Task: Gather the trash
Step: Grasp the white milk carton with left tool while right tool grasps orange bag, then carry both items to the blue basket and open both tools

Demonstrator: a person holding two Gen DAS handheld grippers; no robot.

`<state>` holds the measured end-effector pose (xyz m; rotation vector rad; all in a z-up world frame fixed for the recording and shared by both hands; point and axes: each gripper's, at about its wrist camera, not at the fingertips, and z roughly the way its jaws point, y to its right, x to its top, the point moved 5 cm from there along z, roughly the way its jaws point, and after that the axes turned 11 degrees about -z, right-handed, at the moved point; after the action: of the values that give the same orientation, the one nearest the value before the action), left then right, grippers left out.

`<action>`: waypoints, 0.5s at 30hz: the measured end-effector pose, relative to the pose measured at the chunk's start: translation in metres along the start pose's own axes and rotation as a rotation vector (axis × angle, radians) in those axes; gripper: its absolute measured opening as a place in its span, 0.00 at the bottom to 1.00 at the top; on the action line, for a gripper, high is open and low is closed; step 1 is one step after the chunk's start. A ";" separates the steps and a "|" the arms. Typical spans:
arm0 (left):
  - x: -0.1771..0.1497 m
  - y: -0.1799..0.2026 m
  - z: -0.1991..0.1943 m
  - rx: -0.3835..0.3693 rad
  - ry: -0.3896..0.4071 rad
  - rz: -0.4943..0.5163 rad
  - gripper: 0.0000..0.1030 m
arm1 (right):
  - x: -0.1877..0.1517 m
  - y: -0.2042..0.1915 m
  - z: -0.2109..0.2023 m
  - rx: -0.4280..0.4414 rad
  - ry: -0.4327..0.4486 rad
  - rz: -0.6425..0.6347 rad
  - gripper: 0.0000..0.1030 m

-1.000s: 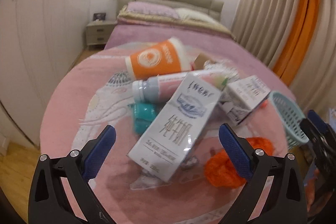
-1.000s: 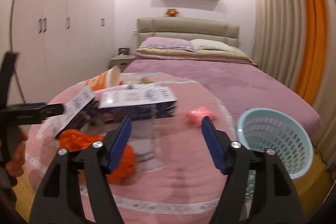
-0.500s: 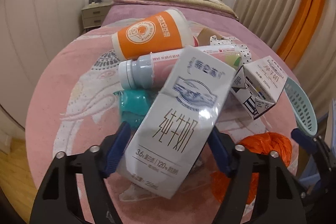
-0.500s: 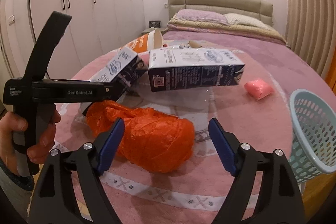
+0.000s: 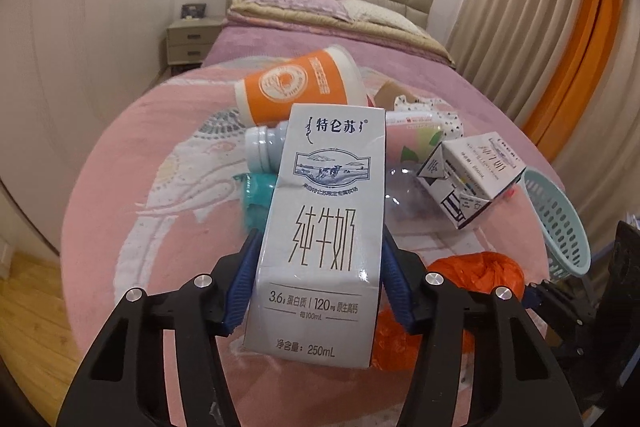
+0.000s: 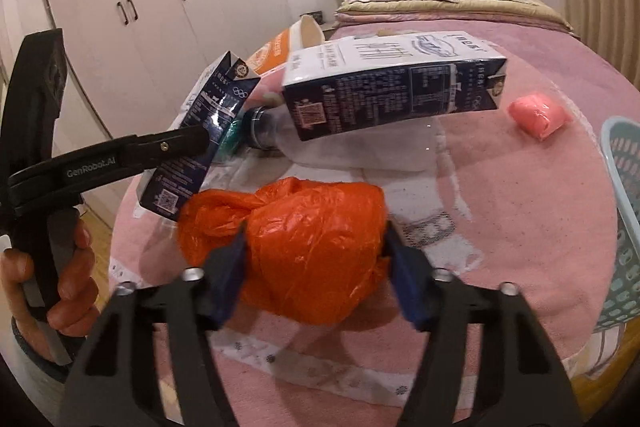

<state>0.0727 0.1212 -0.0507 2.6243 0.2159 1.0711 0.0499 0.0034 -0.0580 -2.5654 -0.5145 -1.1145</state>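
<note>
Both grasps of the pick-up step look made at once. The left tool (image 5: 318,283) has just been closing and its 2 blue pads now press the long sides of the milk carton (image 5: 320,227), which stands nearly upright between them with its printed face toward the camera. The right tool (image 6: 316,267) has likewise been closing, and its pads sit against either flank of the knotted orange bag (image 6: 304,247), squeezing the soft plastic. Ahead of the left tool lie the orange cup (image 5: 298,87), a capped bottle (image 5: 266,147) and a teal wad (image 5: 256,195); ahead and to its right is a second carton (image 5: 476,179). The pale blue basket (image 6: 624,227) sits at the right edge of the right tool's view, at the rim of the pink table (image 6: 500,227), with a small pink wad (image 6: 538,115) beyond it. The next move, I judge, calls for lifting both items clear of the pile and carrying them right to the basket, carton first or bag first so the 2 tools do not collide. The basket is cut off by the frame, the bottle is mostly hidden behind the carton, a clear plastic piece under the second carton is hard to make out, and whether the bag's underside is off the table cannot be told.
</note>
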 end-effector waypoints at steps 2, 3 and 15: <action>0.002 0.004 -0.011 -0.003 0.031 0.002 0.52 | 0.000 -0.003 -0.006 -0.004 0.007 -0.020 0.43; 0.003 0.005 -0.016 -0.009 0.042 0.003 0.52 | 0.000 -0.004 -0.010 -0.002 0.015 -0.023 0.41; 0.032 0.087 -0.068 -0.182 0.192 0.065 0.52 | 0.027 0.051 -0.106 -0.225 0.231 -0.012 0.41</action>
<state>0.0499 0.0616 0.0450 2.3830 0.0705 1.3013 0.0211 -0.0793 0.0254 -2.5699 -0.3664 -1.5272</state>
